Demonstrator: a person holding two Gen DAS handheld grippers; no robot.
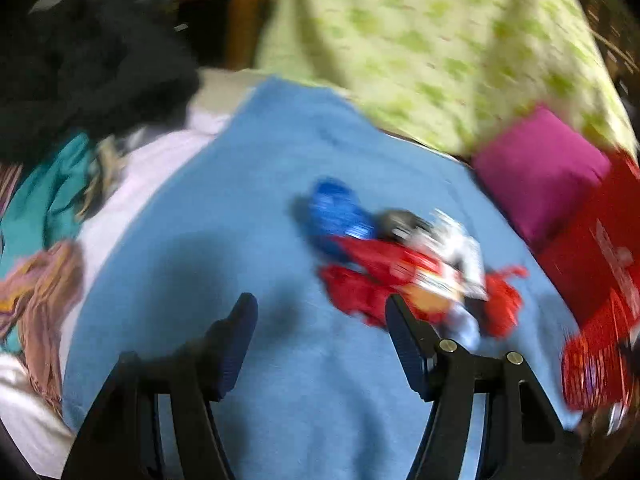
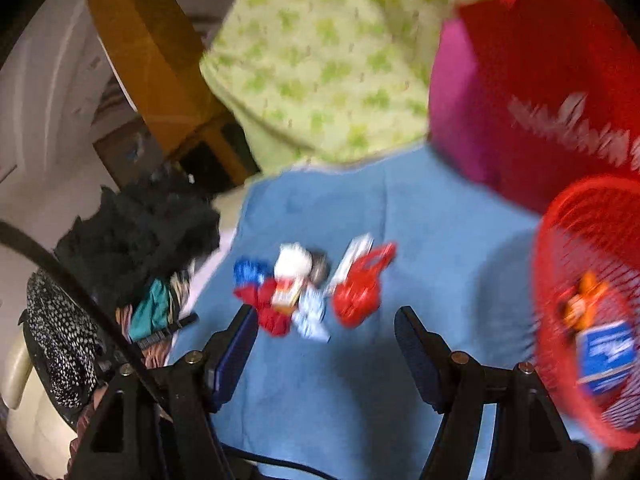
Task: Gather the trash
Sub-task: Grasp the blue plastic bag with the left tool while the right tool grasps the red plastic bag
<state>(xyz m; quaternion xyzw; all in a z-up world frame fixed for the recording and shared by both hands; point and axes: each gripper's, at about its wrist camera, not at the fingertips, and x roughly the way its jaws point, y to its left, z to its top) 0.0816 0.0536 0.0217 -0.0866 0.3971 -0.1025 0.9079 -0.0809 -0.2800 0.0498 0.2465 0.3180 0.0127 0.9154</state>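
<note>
Both the left gripper and the right gripper hang with jaws spread and empty above a blue towel. A blurred heap of wrappers lies mid-towel, just beyond the fingers. A red mesh basket at the right holds a blue packet and something orange.

Counted across both views: one blue cloth spread flat, one red mesh basket, one magenta cushion and one green-patterned pillow. On the cloth lies one blurred heap of wrappers — roughly two red, one blue, two white, exact number unclear. Inside the basket are two items — one orange wrapper, one blue packet.
</note>
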